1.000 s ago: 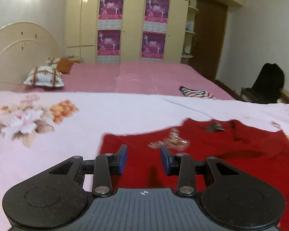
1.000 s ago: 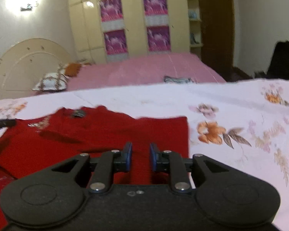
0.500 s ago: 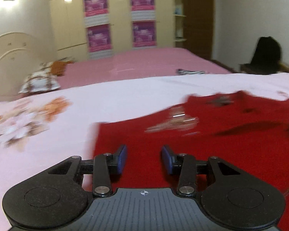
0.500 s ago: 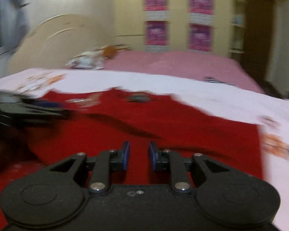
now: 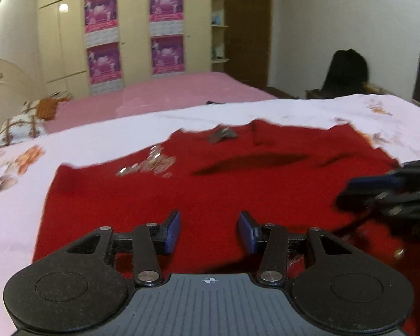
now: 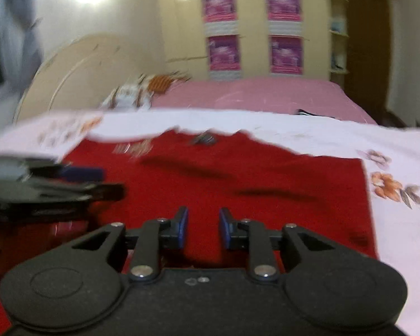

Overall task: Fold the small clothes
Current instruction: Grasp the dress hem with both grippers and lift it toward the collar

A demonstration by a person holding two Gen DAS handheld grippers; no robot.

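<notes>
A red garment (image 5: pixel 210 184) with a sequin patch (image 5: pixel 151 163) lies spread flat on the floral sheet (image 5: pixel 11 218); it also shows in the right wrist view (image 6: pixel 238 184). My left gripper (image 5: pixel 209 231) is open and empty, low over the garment's near edge. My right gripper (image 6: pixel 201 228) is open with a narrower gap, empty, over the garment's near right part. The right gripper appears blurred at the right of the left wrist view (image 5: pixel 389 193), and the left gripper blurred at the left of the right wrist view (image 6: pixel 47 187).
A pink bed (image 5: pixel 165 95) with pillows (image 5: pixel 19 128) lies beyond the sheet. A striped cloth (image 6: pixel 308 112) lies on it. A wardrobe with posters (image 5: pixel 134 33), a door (image 5: pixel 246 28) and a dark bag on a chair (image 5: pixel 347 70) stand behind.
Both grippers have swung toward the middle of the garment and closer to each other. Each now shows in the other's view. Both stay open.
</notes>
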